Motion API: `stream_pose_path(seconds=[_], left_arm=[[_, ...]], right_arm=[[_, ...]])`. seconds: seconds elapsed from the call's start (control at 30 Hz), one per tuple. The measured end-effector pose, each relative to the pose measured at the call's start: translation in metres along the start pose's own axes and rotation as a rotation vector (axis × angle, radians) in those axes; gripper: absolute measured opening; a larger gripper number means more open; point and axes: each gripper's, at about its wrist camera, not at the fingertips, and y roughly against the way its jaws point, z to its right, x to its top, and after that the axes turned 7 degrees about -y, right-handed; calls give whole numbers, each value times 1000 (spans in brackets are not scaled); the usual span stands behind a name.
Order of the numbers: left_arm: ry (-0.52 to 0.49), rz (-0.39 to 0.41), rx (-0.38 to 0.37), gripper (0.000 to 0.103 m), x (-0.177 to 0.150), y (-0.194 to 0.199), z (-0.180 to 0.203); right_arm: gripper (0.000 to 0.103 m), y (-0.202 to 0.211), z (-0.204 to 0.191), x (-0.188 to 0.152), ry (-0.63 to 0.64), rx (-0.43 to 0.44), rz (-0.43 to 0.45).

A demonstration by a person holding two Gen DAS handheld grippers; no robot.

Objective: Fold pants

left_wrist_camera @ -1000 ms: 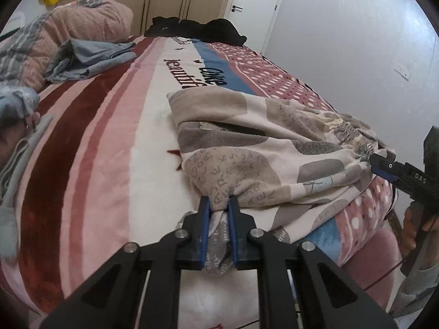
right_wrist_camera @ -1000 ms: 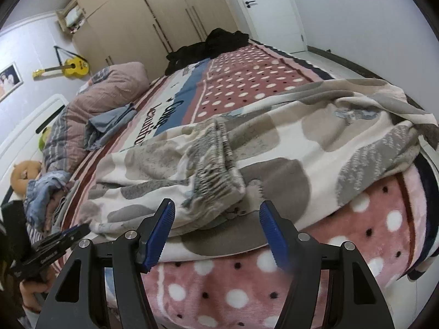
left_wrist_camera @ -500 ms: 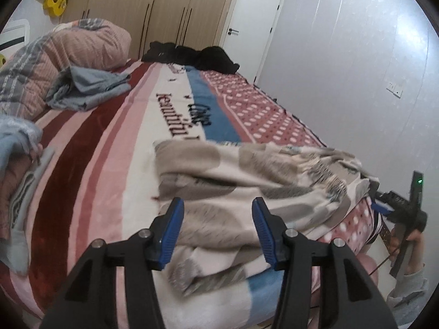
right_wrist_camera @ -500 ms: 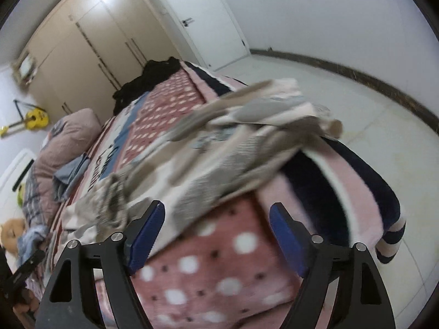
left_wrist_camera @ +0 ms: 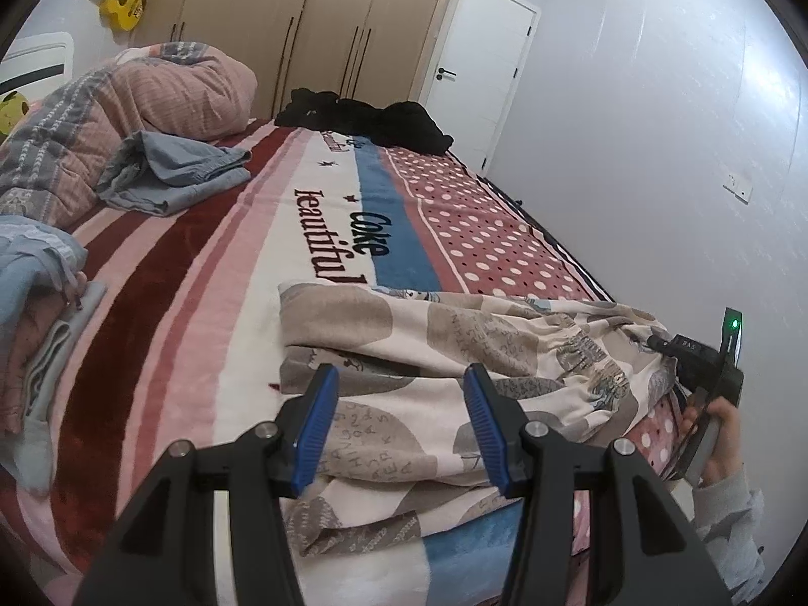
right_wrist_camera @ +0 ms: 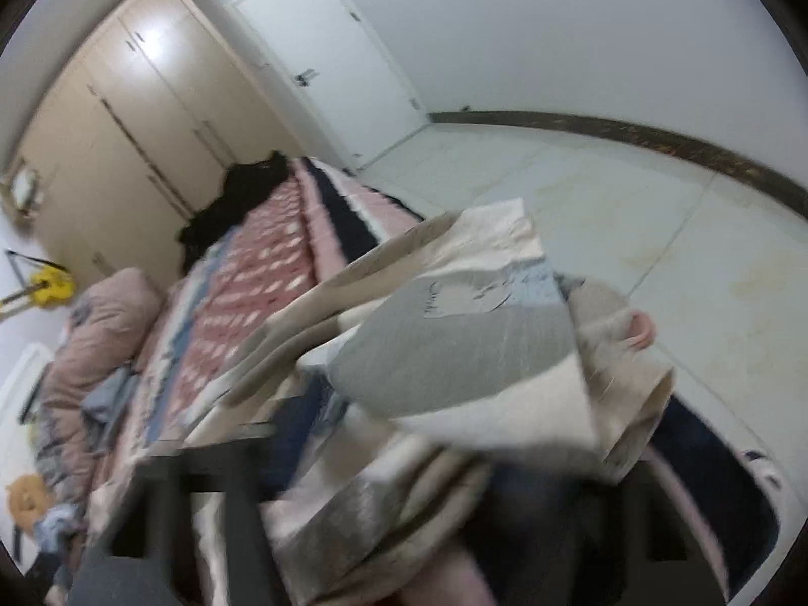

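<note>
Below the open, empty left hand-held gripper (left_wrist_camera: 399, 424) lie the pants (left_wrist_camera: 454, 353); right hand-held gripper (left_wrist_camera: 707, 379) closing.

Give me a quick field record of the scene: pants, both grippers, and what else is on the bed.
pants: patterned beige-grey pants lying across the near end of the bed
left gripper: open, above the pants, holding nothing
right gripper: closing, pants fabric between its fingers; its own view is blurred
bed cover: striped and dotted blanket
other items: blue clothes, black clothes, pink quilt
</note>
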Motion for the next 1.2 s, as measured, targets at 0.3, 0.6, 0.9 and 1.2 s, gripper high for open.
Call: stream_pose_path(seconds=[0.3, 0.6, 0.9, 1.2], left_arm=[[41, 36, -4, 47, -1, 11, -24], [93, 55, -8, 47, -14, 24, -60], [132, 41, -34, 53, -26, 24, -87], [138, 23, -151, 59, -21, 8, -71]], right_arm=[[8, 64, -134, -13, 251, 313, 88], [8, 52, -290, -140, 676, 495, -144], [24, 17, -291, -249, 851, 455, -380], [60, 67, -263, -211, 868, 542, -335]])
